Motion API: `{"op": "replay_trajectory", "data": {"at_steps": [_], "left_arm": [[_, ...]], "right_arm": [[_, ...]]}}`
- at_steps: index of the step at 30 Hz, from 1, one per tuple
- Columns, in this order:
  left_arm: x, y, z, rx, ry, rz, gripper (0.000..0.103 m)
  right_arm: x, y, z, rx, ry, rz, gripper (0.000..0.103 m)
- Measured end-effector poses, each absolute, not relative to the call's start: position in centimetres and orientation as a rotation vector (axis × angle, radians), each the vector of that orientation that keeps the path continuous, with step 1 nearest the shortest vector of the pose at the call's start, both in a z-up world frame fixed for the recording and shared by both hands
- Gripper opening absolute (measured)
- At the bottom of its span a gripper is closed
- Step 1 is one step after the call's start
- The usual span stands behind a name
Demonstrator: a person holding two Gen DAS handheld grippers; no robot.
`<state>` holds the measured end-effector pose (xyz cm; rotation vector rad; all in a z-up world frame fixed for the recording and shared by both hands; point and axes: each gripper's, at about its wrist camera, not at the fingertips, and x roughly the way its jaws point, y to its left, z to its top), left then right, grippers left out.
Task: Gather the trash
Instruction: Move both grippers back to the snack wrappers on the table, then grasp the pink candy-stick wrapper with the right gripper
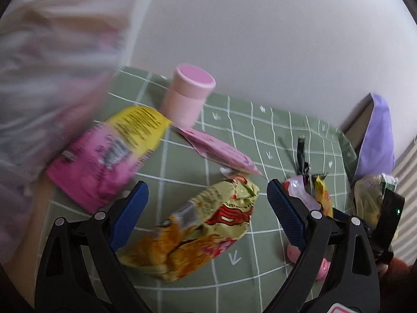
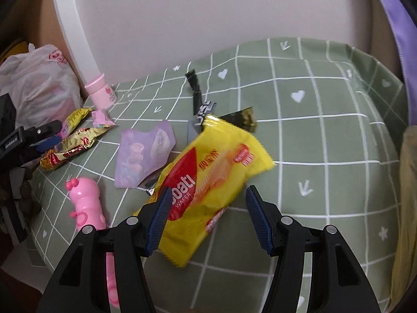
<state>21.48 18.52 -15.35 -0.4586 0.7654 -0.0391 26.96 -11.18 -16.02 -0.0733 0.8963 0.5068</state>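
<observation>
On the green checked cloth [image 2: 325, 135], the right hand-held gripper [image 2: 208, 216] is hovering with its jaws spread wide around a yellow wafer packet [image 2: 216, 172], not touching it. The left hand-held gripper [image 1: 206, 208] is likewise gaping over a crumpled gold snack wrapper [image 1: 198, 229] (a pink and yellow packet [image 1: 109, 151] is lying just beside it). A white plastic bag [image 2: 36, 83] is sitting at the cloth's far left edge, near a pink jar [image 2: 100, 90].
</observation>
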Motion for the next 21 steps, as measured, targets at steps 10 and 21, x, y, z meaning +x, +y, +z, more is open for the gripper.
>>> {"op": "replay_trajectory", "data": {"at_steps": [10, 21], "left_arm": [[24.4, 18.3, -15.1, -0.487, 0.716, -0.102, 0.088], [26.8, 17.8, -15.3, -0.472, 0.699, -0.175, 0.087]], "right_arm": [[27.2, -9.6, -16.2, -0.115, 0.874, 0.461, 0.056], [28.4, -10.5, -16.0, -0.034, 0.903, 0.457, 0.056]]}}
